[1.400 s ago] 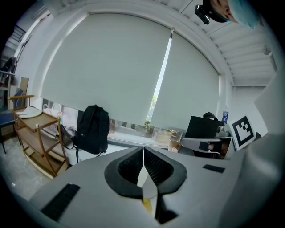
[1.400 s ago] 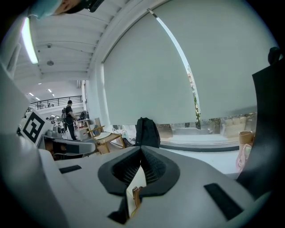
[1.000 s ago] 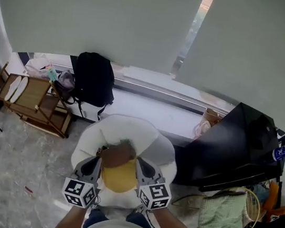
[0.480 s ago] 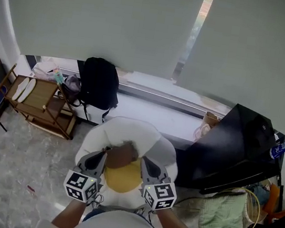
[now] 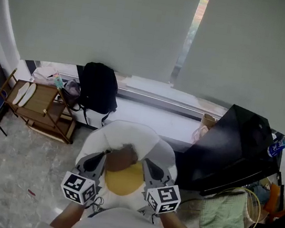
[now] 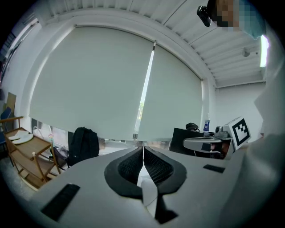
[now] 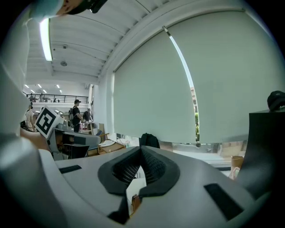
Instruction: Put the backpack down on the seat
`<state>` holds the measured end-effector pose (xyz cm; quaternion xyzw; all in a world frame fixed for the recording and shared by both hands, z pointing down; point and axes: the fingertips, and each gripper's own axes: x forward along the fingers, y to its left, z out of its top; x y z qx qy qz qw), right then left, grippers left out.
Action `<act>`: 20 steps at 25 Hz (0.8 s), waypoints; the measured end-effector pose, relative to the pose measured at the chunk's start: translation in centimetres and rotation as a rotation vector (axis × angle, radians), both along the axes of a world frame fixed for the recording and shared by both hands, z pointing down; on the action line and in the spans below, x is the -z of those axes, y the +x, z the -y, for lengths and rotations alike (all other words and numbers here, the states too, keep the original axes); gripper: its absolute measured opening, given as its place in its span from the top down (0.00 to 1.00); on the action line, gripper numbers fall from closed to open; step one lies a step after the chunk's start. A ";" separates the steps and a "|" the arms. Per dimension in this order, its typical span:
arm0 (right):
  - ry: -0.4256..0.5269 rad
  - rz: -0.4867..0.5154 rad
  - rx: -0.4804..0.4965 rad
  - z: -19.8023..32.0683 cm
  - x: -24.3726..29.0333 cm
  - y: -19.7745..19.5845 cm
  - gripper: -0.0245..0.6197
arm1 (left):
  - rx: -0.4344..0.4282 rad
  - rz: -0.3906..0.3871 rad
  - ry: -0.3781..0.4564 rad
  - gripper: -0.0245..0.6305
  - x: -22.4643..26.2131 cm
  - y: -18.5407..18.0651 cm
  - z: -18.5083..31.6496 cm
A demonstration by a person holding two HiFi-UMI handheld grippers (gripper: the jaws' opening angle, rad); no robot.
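A white backpack (image 5: 126,135) with a yellow front pocket (image 5: 122,178) and a brown top piece (image 5: 123,158) hangs close below me in the head view. My left gripper (image 5: 102,159) is shut on its left side and my right gripper (image 5: 146,165) on its right side, both tips beside the brown piece. In the left gripper view the left gripper (image 6: 143,149) has its pads together over a strip of white fabric (image 6: 149,194). The right gripper (image 7: 140,150) shows the same in its own view, with white fabric (image 7: 132,192) and a brown bit behind the pads. A long white window seat (image 5: 147,118) runs just beyond the bag.
A black backpack (image 5: 97,88) stands on the window seat's left end. A wooden chair (image 5: 37,101) stands left of it on the marble floor. A black angled panel (image 5: 233,145) and green cloth (image 5: 223,216) crowd the right. Closed roller blinds (image 5: 103,20) fill the back.
Both grippers and the white backpack have risen together, and the bag now covers more of the window seat. The jaws have stayed shut.
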<state>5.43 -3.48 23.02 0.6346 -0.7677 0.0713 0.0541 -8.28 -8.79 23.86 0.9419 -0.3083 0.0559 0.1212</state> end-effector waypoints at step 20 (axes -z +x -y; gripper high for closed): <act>0.002 0.002 -0.005 0.7 1.4 -1.1 0.92 | -0.036 0.025 0.036 0.91 1.5 0.2 0.3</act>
